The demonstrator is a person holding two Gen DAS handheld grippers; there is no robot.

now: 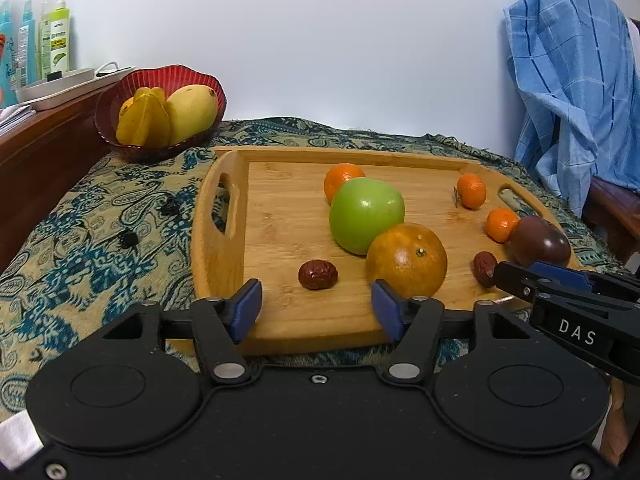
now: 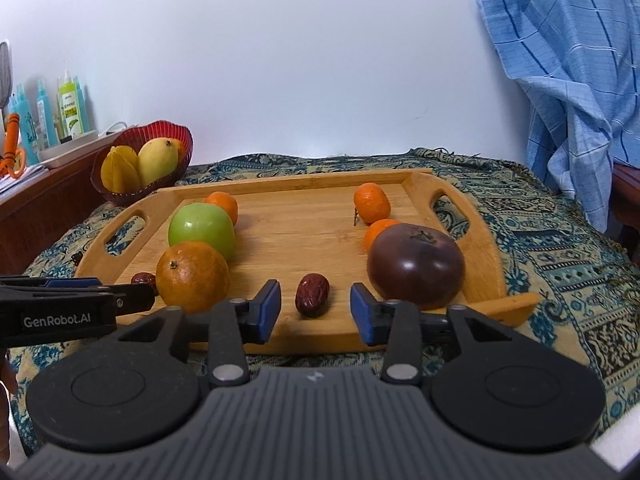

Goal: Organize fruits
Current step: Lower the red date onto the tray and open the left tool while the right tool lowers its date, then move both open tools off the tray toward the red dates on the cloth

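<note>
Patterned cloth [image 2: 560,248] is being covered by a wooden tray [image 2: 304,236]; both grippers, left [image 1: 316,308] and right [image 2: 315,308], are being held released, flanked by orange [image 2: 192,276] and dark tomato [image 2: 416,264].

You've got blue pads on black fingers on both the left gripper [image 1: 316,304] and right gripper [image 2: 315,306]. Ahead of them: tan bamboo tray [image 1: 280,312], green apple [image 1: 366,214], orange orange [image 1: 406,260], dark purple tomato [image 2: 416,264], brown-red date [image 2: 312,294]. Red ribbed bowl [image 1: 176,76] holds yellow mango [image 1: 192,110]. Teal-and-beige paisley cloth [image 1: 100,216]; blue checked towel [image 2: 568,60].
</note>
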